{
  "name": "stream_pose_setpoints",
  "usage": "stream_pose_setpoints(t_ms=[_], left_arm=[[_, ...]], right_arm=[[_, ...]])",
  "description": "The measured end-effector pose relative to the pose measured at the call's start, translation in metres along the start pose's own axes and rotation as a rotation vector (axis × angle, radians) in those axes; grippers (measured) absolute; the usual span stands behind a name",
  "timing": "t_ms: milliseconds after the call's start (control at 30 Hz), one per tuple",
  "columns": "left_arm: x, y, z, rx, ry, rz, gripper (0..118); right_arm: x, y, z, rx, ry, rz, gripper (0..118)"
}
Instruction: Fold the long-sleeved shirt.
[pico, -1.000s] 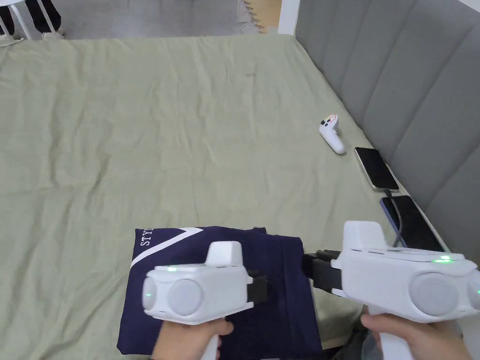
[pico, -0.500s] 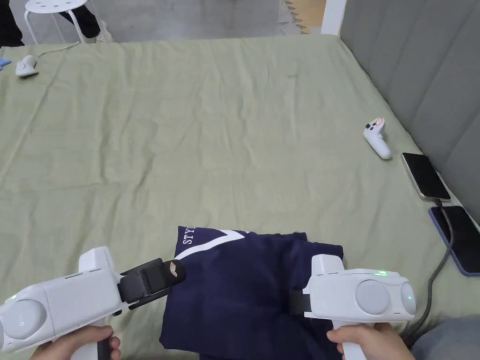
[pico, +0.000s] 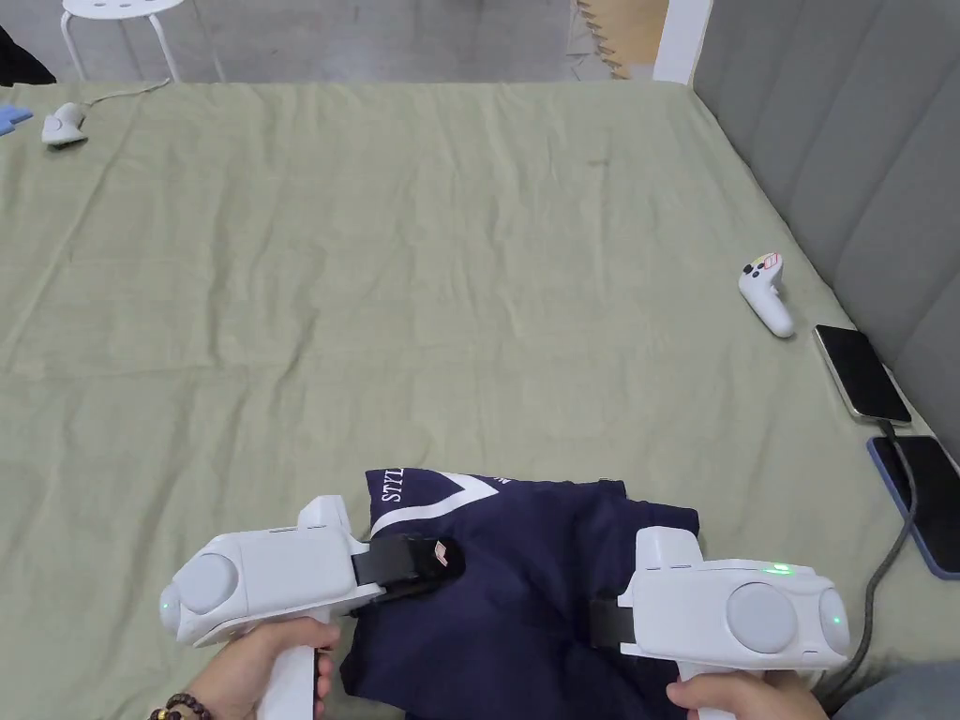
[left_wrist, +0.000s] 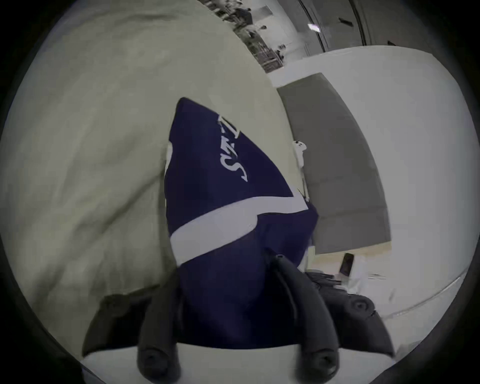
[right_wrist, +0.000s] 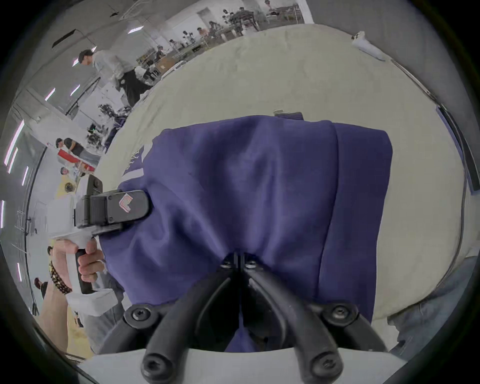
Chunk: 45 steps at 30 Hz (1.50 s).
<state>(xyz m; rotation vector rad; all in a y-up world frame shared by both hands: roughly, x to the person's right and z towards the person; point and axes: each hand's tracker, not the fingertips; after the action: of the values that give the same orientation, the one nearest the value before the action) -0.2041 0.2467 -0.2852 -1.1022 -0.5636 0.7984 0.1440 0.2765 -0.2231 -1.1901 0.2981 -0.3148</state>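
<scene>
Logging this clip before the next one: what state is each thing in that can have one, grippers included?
Shirt: folded into a compact stack on the bed, top layer rumpled.
Left gripper: jaws apart, straddling the shirt's left edge.
Right gripper: shut on the shirt, cloth pinched at its tips.
Phone: lying flat, screen dark.
Second phone: flat, cable plugged in.
Controller: lying on the bed.

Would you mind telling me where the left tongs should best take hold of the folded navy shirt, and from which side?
Probably the left side edge of the navy shirt, coming in level from the left, where the left tongs sit. The stacked layers end there in one edge on the bed sheet, so one pinch could catch them all.
</scene>
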Motion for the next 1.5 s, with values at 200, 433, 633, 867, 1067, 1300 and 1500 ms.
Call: stream_pose_setpoints(t_ms=[200,433,633,867,1067,1300,1500], left_arm=[[-0.005,0.009,0.035,0.019,-0.035,-0.034,27],[-0.042,0.04,0.119,0.144,0.016,-0.021,25],[-0.087,0.082,0.231,0.247,0.163,-0.019,25],[-0.157,0.13,0.375,0.366,0.343,-0.036,25],[-0.215,0.147,0.454,0.42,0.43,0.043,27],[-0.213,0.134,0.473,0.565,0.597,-0.043,110],[-0.156,0.117,0.474,0.624,0.6,-0.08,39]], right_arm=[[-0.02,0.012,0.013,0.037,0.017,0.022,1],[-0.103,0.04,0.037,0.256,0.081,0.225,1],[-0.215,0.058,0.008,0.344,0.116,0.424,1],[-0.365,0.072,-0.085,0.429,0.205,0.59,1],[-0.462,0.077,-0.158,0.454,0.302,0.72,1],[-0.489,0.092,-0.165,0.461,0.292,0.762,1],[-0.441,0.115,-0.088,0.559,0.299,0.757,1]])
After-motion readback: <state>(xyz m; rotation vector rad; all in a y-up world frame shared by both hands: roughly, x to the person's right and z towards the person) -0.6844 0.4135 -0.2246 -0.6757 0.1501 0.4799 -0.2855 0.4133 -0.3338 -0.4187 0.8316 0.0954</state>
